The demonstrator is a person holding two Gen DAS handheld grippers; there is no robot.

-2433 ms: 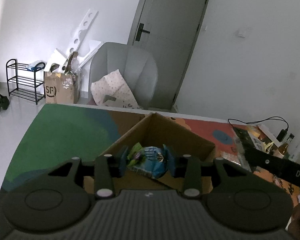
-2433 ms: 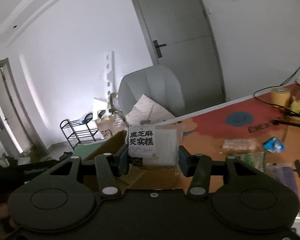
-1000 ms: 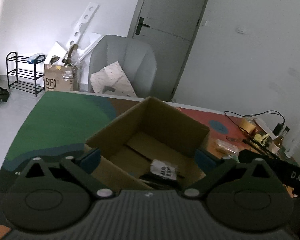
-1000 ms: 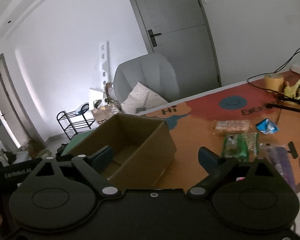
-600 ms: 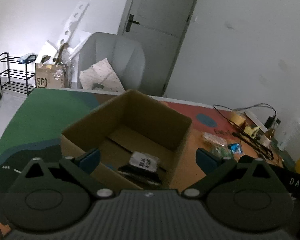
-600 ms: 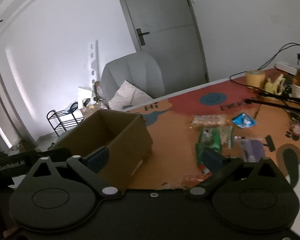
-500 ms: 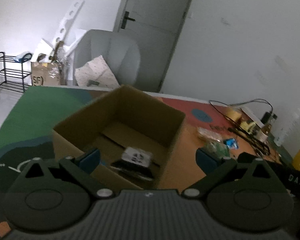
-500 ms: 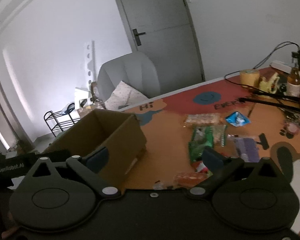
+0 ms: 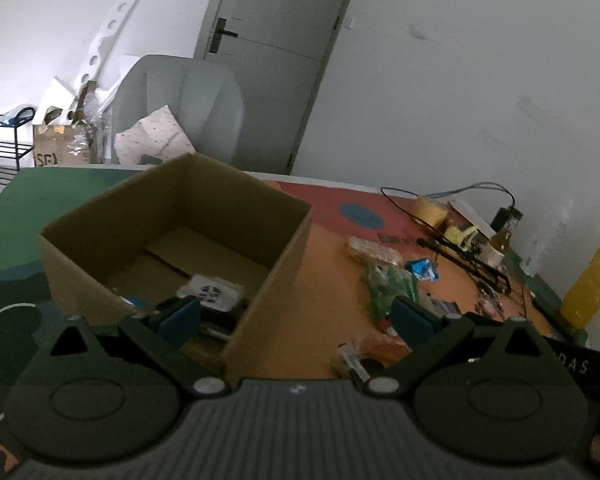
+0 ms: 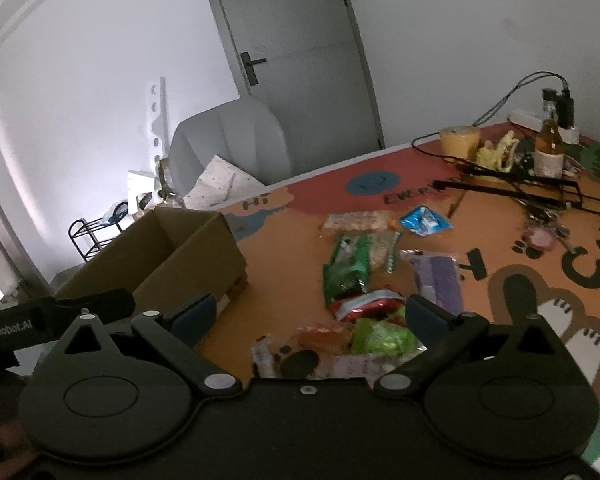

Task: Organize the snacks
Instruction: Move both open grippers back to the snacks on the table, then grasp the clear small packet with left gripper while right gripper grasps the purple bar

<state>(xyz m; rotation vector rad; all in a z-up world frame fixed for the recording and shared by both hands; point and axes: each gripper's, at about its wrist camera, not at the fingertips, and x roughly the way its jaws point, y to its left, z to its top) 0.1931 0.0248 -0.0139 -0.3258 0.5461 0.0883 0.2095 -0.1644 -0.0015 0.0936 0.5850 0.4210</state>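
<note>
An open cardboard box [image 9: 276,256] stands on the table, also in the right wrist view [image 10: 204,252]; a white-labelled snack pack [image 9: 212,290] lies inside it. Loose snacks lie right of the box: a green packet [image 10: 346,268], a red packet [image 10: 366,304], a light green packet [image 10: 380,336], a purple pack [image 10: 438,276], a blue packet [image 10: 422,220] and a clear biscuit pack [image 10: 358,220]. My left gripper [image 9: 296,316] is open and empty over the box's right wall. My right gripper [image 10: 310,316] is open and empty above the snack pile.
A colourful cartoon mat [image 10: 540,280] covers the table. At the far right stand a tape roll [image 10: 458,138], a bottle [image 10: 550,152], cables and a black frame [image 10: 540,192]. A grey chair [image 9: 180,108] and a door [image 9: 268,60] are behind the table.
Both grippers let go of their snack packs over the box and opened. Both have since swung right, from the box toward the loose snacks.
</note>
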